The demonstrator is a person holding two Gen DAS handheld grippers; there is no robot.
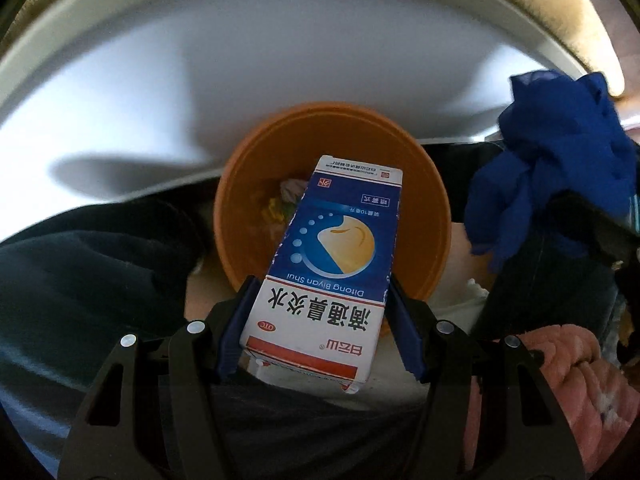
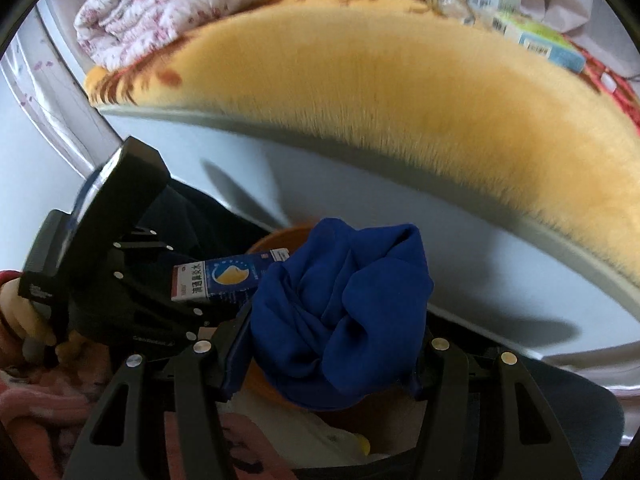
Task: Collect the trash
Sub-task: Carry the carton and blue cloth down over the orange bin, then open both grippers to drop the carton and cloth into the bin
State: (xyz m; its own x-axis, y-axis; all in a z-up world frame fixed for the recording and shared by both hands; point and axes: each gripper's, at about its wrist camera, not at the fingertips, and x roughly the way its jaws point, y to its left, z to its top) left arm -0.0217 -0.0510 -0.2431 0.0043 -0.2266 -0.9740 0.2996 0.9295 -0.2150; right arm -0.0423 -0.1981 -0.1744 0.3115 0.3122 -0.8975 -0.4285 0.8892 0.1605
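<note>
Here, left tongs (image 1: 320, 320) clamp a glossy rectangular carton (image 1: 332, 256); right tongs (image 2: 324, 344) clench crumpled blue cloth (image 2: 340, 308).

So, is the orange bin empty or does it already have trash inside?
Not empty. Crumpled wrappers lie at the bottom of the bin, behind the box held above it.

The carton (image 1: 324, 276) sits between the left gripper (image 1: 320, 320) pads, its far end over the bin (image 1: 424, 208) ahead. The cloth (image 2: 340, 312), in the right gripper (image 2: 324, 356), lies right of the carton.
</note>
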